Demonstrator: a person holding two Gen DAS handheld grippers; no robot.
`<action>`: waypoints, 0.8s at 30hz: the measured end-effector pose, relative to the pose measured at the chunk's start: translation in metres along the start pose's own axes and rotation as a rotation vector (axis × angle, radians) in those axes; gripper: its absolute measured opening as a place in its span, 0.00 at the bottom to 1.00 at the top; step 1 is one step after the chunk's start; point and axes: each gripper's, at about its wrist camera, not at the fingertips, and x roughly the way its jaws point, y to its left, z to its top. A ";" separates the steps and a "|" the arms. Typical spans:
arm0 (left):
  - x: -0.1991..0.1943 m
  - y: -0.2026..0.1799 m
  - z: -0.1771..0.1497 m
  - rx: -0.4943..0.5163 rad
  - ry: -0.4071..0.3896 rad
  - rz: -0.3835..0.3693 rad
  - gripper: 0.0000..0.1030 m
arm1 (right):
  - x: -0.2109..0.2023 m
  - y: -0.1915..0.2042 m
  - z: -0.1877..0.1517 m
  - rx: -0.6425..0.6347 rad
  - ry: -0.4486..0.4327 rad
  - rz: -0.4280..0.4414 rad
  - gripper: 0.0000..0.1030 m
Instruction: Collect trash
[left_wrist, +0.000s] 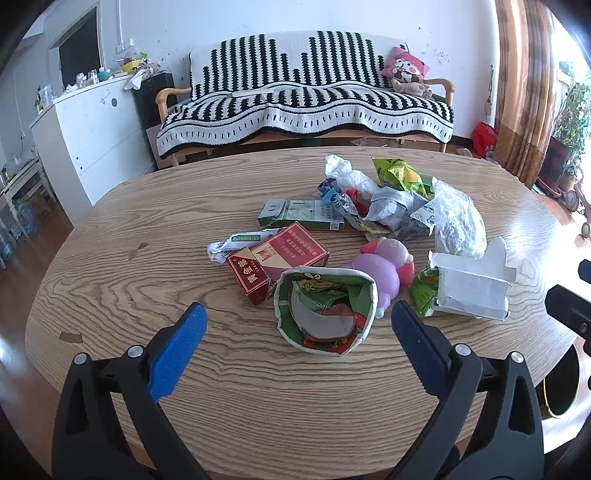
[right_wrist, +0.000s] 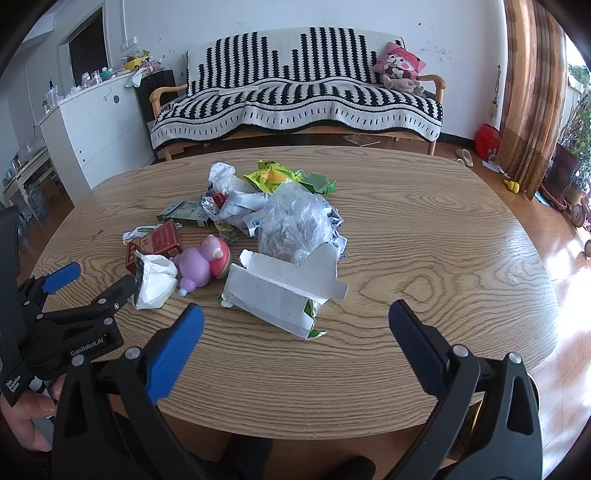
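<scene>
While both sets of jaws stand spread and hold nothing, the left gripper (left_wrist: 297, 317) frames the open paper cup (left_wrist: 325, 310), likely the first pick, and the right gripper (right_wrist: 295, 317) faces the torn white carton (right_wrist: 284, 291). Trash lies heaped mid-worktop (left_wrist: 110, 295): red box (left_wrist: 280, 258), clear bag (right_wrist: 295, 221).

"GenRobot.AI" in white on black body of left gripper (right_wrist: 94, 286), left of right gripper (right_wrist: 295, 317). "Data Acquisition System" on same handle, lower. Packet print ahead too small to read.
</scene>
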 end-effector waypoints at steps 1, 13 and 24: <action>0.000 0.000 0.000 0.000 0.000 -0.001 0.94 | 0.000 0.000 0.000 -0.001 0.000 0.000 0.94; 0.000 0.000 0.000 0.000 0.000 -0.001 0.94 | 0.000 0.001 0.000 0.000 0.000 -0.001 0.94; -0.001 0.000 0.000 0.000 0.001 -0.001 0.94 | -0.001 0.001 0.000 -0.001 0.001 -0.001 0.94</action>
